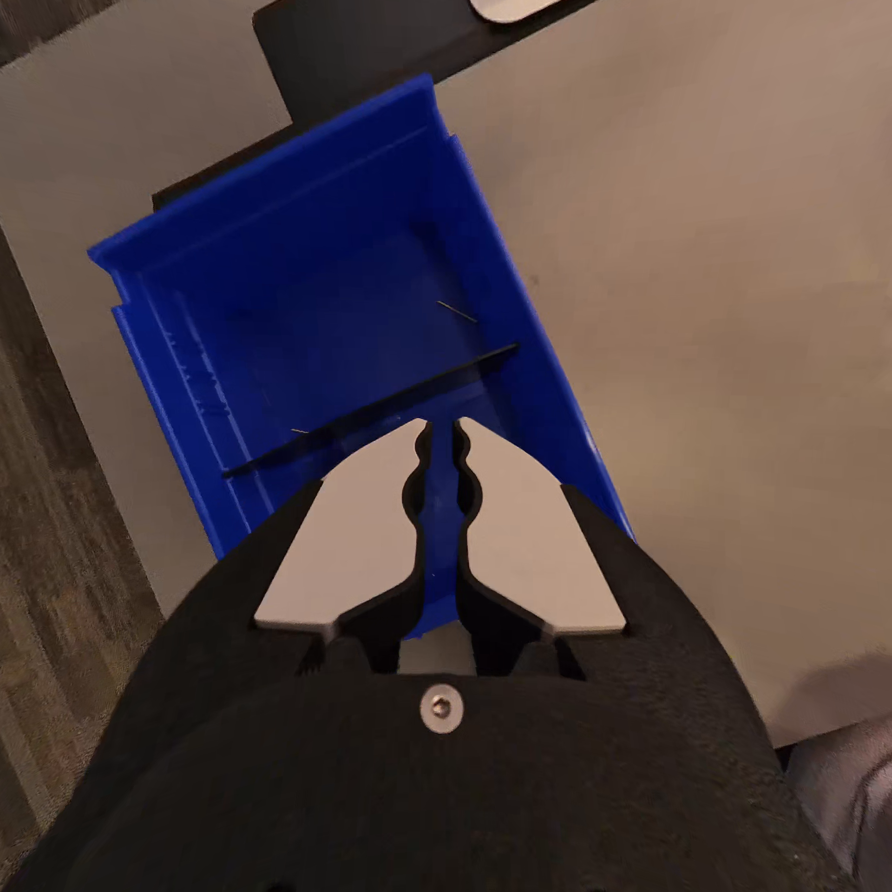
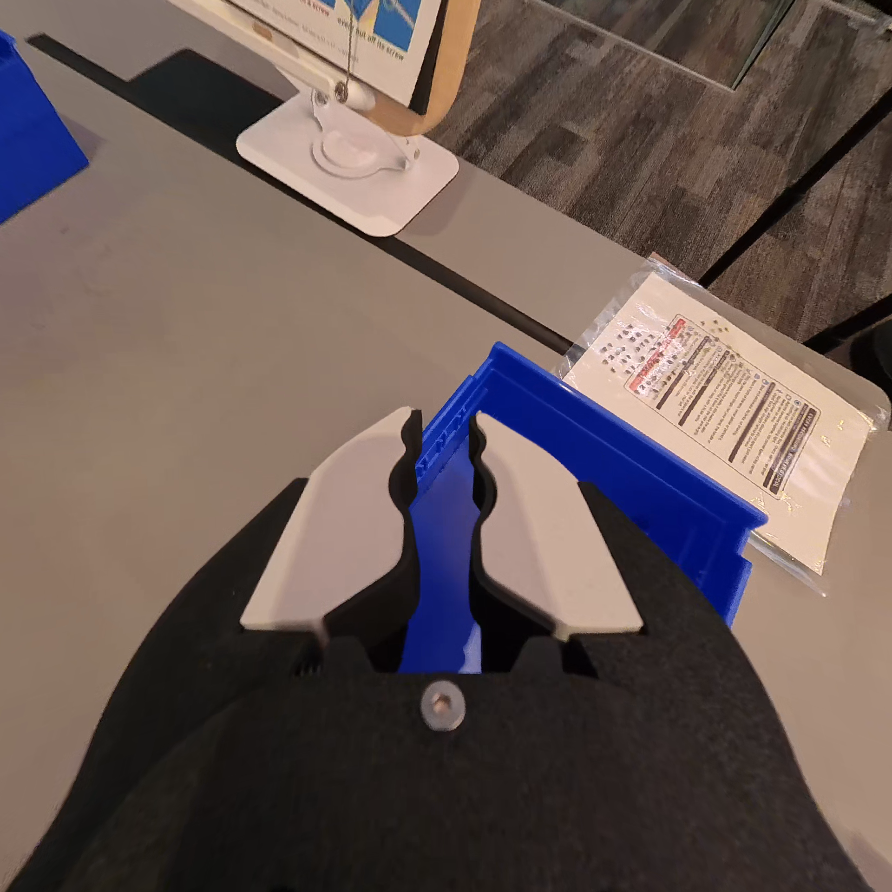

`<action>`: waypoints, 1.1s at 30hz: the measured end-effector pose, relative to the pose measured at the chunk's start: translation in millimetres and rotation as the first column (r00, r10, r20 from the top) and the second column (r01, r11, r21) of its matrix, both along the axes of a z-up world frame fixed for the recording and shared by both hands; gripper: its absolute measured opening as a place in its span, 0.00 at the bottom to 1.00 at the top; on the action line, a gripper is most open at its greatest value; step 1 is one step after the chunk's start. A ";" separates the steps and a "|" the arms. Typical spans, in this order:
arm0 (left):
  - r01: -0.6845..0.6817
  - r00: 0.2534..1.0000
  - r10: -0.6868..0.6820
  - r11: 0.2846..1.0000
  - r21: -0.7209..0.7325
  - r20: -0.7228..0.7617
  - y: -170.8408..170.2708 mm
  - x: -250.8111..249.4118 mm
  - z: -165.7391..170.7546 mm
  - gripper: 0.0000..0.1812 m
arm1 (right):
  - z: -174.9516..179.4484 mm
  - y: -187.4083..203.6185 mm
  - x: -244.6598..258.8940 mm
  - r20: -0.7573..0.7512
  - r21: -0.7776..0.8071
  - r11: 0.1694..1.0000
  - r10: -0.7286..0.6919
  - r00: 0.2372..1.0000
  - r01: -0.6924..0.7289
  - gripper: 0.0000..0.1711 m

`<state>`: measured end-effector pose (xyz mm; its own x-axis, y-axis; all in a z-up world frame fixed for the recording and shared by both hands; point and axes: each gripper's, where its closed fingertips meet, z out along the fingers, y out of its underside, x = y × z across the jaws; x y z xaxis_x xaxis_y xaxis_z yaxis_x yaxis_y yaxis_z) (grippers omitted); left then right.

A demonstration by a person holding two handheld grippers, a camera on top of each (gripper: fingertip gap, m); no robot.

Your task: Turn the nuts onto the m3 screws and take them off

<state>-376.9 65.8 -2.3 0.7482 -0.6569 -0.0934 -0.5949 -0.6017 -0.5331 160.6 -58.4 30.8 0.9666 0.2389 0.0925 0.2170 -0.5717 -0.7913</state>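
Observation:
In the left wrist view a blue bin [image 1: 299, 270] lies on the grey table, split by a thin black divider [image 1: 386, 400]. A thin dark pin-like piece [image 1: 456, 311] lies on the bin floor beyond the divider; I cannot tell whether it is a screw. My left gripper [image 1: 441, 424] hovers over the bin's near compartment, its jaws a narrow gap apart and empty. In the right wrist view my right gripper [image 2: 444, 415] is open and empty above the rim of a second blue bin [image 2: 603, 449]. A clear bag [image 2: 724, 410] beside that bin holds a printed card and several small dark pieces.
A tablet on a white stand [image 2: 347, 159] stands at the table's far edge. The other blue bin [image 2: 29, 135] shows at the far left. A black strip [image 1: 338, 58] runs behind the left bin. Carpet floor [image 1: 48, 482] lies past the table edges. Grey cloth [image 1: 849, 796] is at the bottom right. The tips of one gripper are about 55 centimetres away from the tips of the other.

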 end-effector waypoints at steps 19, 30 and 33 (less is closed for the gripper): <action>-0.164 0.984 0.156 0.982 0.097 0.086 74.4 -12.4 -26.3 0.06 | -15.7 18.5 -21.5 0.120 -0.004 0.996 0.084 0.989 -0.084 0.10; -0.130 0.991 0.126 0.987 0.096 0.041 88.8 -10.6 -42.0 0.07 | -33.5 32.2 -25.6 0.165 -0.036 0.995 0.097 0.981 -0.092 0.09; -0.124 0.991 0.118 0.986 0.116 0.056 90.5 -7.2 -37.5 0.06 | -32.9 35.2 -26.4 0.180 -0.021 0.996 0.094 0.979 -0.092 0.09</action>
